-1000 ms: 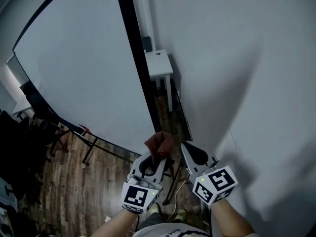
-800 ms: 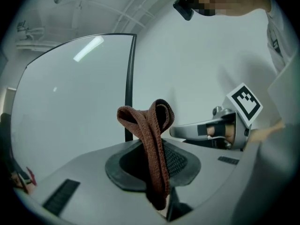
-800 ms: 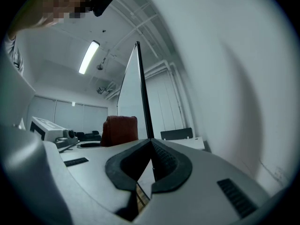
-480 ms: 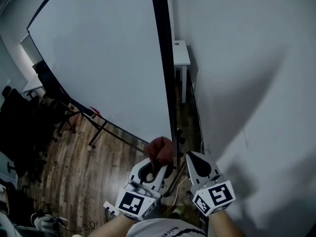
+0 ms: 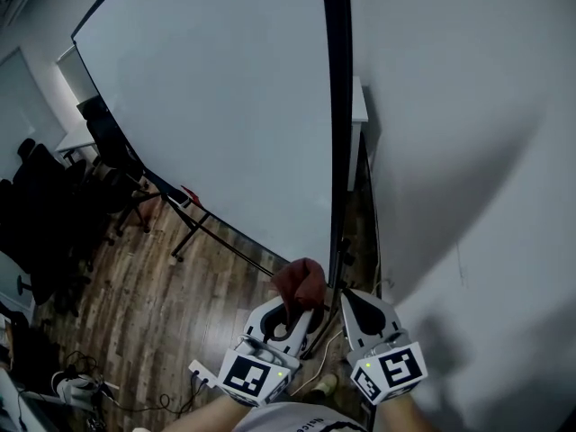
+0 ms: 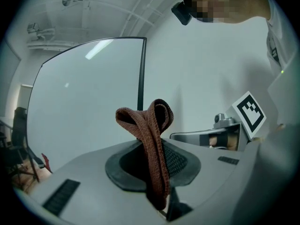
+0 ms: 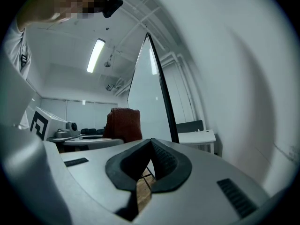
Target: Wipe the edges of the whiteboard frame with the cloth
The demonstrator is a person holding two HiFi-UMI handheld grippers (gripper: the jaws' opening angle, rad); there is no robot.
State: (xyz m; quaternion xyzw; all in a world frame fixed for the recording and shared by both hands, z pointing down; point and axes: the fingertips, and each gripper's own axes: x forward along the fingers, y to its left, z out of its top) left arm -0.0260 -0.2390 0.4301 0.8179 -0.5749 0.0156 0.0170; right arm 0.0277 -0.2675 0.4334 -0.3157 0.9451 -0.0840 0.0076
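The whiteboard stands on the left with a black frame; the frame's right edge runs down to a lower corner by the grippers. My left gripper is shut on a folded reddish-brown cloth, which sticks up above its jaws just left of that corner. In the left gripper view the cloth loops in front of the frame edge. My right gripper is beside it on the right, jaws together and holding nothing. From the right gripper view the cloth sits left of the frame edge.
A small white table stands behind the board against the white wall. The board's stand legs cross the wooden floor. Dark office chairs crowd the left. Cables lie on the floor at lower left.
The view has swung, so the frame's right edge now stands further right and more upright. Both grippers and the cloth have drifted slightly down and right, still by the lower right corner.
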